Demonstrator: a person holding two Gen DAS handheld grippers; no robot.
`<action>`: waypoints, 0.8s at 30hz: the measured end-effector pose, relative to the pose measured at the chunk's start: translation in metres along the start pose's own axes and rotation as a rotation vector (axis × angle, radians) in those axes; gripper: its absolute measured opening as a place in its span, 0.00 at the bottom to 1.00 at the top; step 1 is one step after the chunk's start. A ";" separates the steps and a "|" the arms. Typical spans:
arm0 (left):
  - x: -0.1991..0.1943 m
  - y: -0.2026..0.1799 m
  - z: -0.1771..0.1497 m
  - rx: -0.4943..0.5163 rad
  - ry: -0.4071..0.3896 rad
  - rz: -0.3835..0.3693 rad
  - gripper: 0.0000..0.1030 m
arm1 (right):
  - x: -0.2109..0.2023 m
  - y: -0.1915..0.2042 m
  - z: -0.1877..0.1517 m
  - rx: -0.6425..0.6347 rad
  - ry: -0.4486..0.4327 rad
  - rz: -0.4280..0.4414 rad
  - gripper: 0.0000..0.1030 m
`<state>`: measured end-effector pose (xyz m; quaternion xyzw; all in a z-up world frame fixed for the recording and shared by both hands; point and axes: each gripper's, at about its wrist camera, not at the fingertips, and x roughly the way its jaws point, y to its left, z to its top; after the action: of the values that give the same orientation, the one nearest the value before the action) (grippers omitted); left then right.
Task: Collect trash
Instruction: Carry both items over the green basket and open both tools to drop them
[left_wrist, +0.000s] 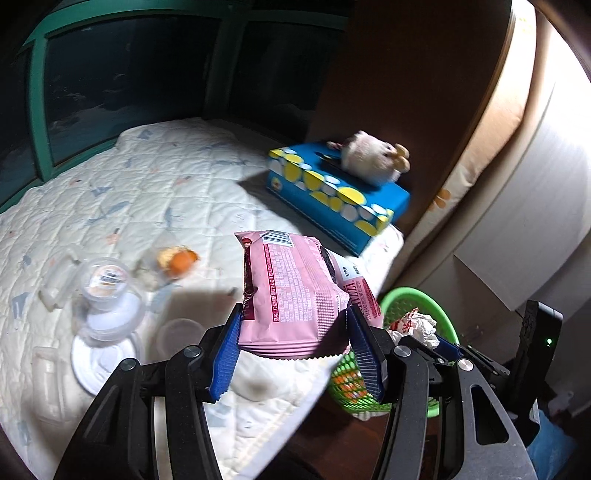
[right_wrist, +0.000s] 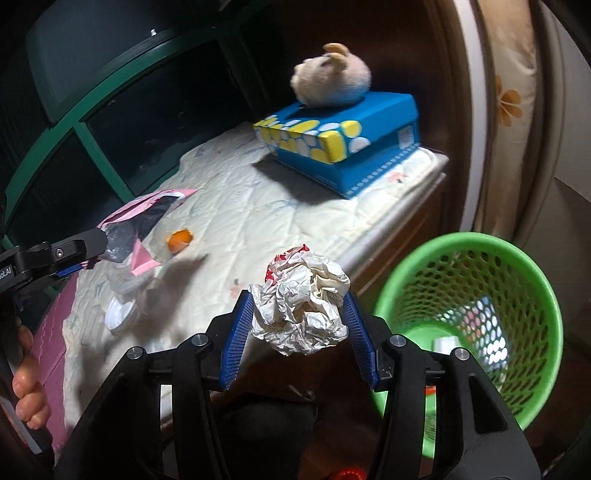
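Pink wrapper (left_wrist: 295, 284) in left tool (left_wrist: 293, 332), tilted downward

Both pictures are dim, with bright light coming in from two o'clock. Dark shadows fall toward eight o'clock on the quilt (left_wrist: 155, 192). Edges bend round and look blurry

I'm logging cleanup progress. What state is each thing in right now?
Pink snack wrapper: empty, clamped in the left hand-held gripper.
Crumpled paper ball: clamped in the right hand-held gripper.
Green mesh basket: upright, some trash inside.
Tissue box: flat on the quilt, plush toy on top.
Clear plastic cup: on the quilt.
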<state>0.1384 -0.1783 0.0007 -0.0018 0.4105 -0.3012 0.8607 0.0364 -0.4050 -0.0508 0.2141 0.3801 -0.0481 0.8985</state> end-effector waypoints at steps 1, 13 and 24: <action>0.002 -0.007 -0.001 0.011 0.004 -0.009 0.52 | -0.004 -0.011 -0.003 0.013 0.000 -0.022 0.51; 0.039 -0.077 -0.011 0.087 0.083 -0.102 0.52 | -0.024 -0.100 -0.027 0.115 0.023 -0.201 0.55; 0.074 -0.121 -0.021 0.156 0.152 -0.138 0.52 | -0.047 -0.121 -0.035 0.146 -0.025 -0.242 0.71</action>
<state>0.0967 -0.3109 -0.0354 0.0596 0.4487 -0.3897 0.8020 -0.0502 -0.5037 -0.0814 0.2310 0.3876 -0.1864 0.8727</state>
